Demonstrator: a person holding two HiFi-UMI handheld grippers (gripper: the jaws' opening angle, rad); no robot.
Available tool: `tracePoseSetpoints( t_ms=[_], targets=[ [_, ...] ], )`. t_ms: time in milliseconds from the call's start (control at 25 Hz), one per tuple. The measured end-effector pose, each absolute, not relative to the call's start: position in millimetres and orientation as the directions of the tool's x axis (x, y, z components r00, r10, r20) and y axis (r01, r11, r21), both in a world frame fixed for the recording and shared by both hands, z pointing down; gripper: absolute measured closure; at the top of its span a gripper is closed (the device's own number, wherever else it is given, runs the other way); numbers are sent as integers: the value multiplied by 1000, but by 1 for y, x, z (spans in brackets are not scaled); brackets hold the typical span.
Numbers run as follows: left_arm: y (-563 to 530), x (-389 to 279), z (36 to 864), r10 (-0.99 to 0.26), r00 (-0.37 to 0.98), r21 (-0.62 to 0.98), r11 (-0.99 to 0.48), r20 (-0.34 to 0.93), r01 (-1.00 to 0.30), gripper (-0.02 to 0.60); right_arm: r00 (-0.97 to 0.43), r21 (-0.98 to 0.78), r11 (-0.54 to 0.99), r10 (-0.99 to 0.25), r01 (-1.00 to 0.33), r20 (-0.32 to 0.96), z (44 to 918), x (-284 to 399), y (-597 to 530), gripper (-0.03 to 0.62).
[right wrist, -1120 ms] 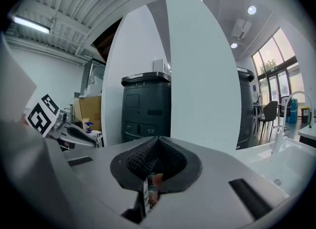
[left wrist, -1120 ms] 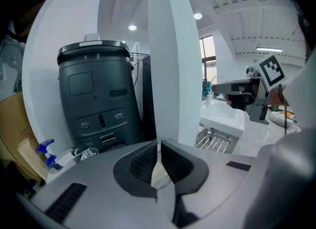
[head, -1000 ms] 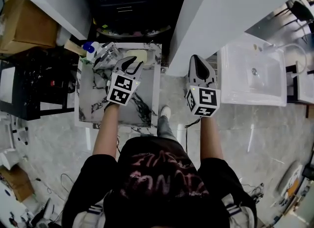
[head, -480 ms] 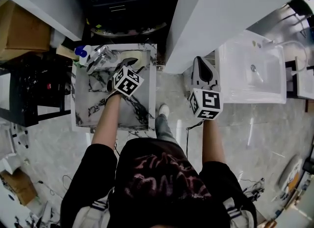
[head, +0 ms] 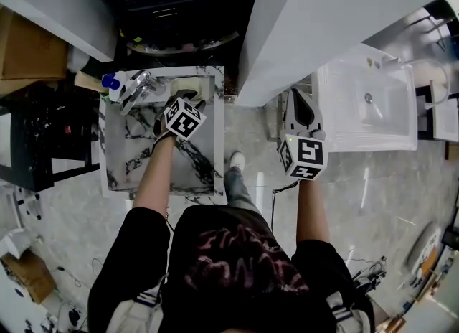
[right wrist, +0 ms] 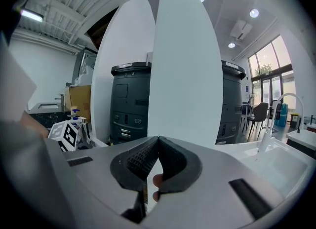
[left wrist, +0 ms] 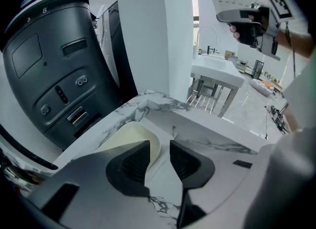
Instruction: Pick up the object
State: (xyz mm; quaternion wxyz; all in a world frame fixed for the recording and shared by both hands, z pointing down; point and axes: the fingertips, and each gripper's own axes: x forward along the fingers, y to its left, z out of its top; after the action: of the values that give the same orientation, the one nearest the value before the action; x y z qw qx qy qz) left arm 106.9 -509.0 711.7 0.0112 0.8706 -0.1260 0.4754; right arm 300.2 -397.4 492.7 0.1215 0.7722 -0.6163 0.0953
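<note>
A cream, shallow dish-like object (head: 195, 83) (left wrist: 129, 140) lies at the far edge of the marble-topped table (head: 140, 161). My left gripper (head: 188, 97) (left wrist: 159, 144) is low over it and its jaws are closing. The object's right rim sits in the gap, close to the left pad, and the right pad stands clear of it. My right gripper (head: 300, 95) (right wrist: 158, 139) hangs in the air beside the white column (head: 315, 16), shut with nothing in it. A person's fingers show behind its jaws.
A blue-capped bottle (head: 112, 80) and a shiny metal piece (head: 140, 86) stand at the table's far left corner. A dark machine (left wrist: 54, 65) rises just behind the table. A white sink (head: 366, 102) is at the right, a black rack (head: 43, 130) at the left.
My left gripper has moved forward and down across the marble top to the cream object. The right gripper has stayed shut, almost in place.
</note>
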Motion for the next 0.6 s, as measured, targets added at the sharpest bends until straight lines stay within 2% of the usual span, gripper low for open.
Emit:
tracePoseSetpoints(
  t_ms=[160,360,600],
  targets=[
    [-510,106,715,-206,504,-111,-971,839,-213,501,231,69,-221,-927,-973,296,493,304,-396,579],
    [-507,104,716,-195,497,-105,-973,846,-204,540,237,68,-227,-926,-971,295,492,306,-393,579],
    [-502,100,704,-208,514,-106,-970,832,-220,540,231,59,-224,-929,-973,289,490,299,-391,579]
  ],
)
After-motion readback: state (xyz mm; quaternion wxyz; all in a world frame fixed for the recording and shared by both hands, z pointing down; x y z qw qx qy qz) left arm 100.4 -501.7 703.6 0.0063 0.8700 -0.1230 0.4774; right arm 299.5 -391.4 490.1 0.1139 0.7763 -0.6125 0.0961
